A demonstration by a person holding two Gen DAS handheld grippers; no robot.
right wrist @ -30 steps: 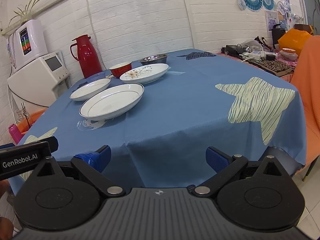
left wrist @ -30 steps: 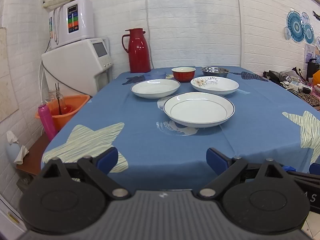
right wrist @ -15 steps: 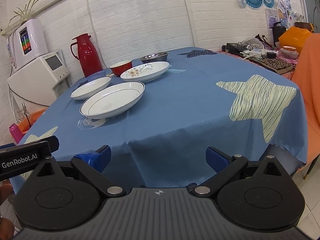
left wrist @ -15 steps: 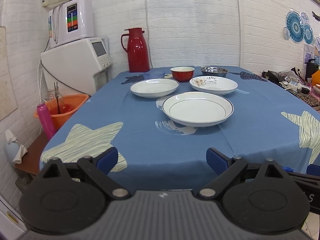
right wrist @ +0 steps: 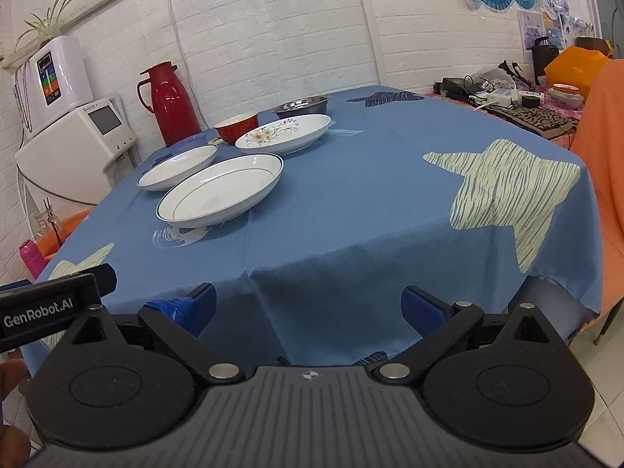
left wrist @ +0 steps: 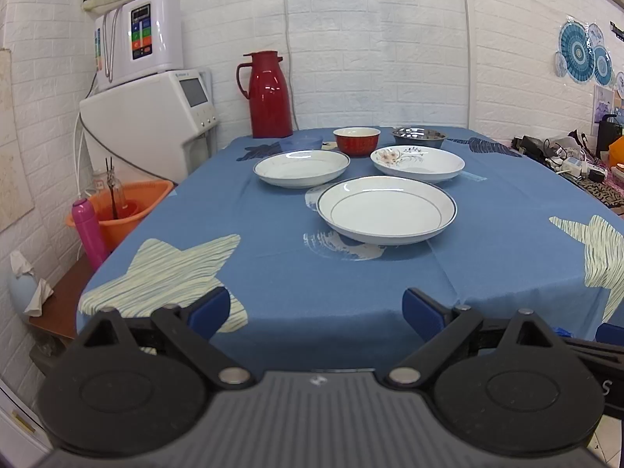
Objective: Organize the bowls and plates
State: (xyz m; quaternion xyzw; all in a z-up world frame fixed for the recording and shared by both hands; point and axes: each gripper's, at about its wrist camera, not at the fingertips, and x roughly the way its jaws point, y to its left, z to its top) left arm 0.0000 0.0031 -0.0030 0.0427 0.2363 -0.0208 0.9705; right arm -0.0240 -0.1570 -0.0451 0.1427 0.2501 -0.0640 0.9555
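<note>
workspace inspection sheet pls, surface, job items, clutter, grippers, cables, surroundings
Surface: table in a blue star-print tablecloth.
Job's things: rimmed plate nearest; second rimmed plate; floral plate; red bowl; steel bowl; all separate, unstacked.
Clutter: red thermos at the far edge.
Grippers: left gripper and right gripper open, empty, short of the table.
Cables: tangled wires on the side counter.
Surroundings: white appliance, orange basin.

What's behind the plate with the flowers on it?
Right behind the flowered plate sits a shiny metal bowl, with a red bowl beside it. The plate's rim covers the metal bowl's base, and what is inside the metal bowl cannot be seen.
</note>
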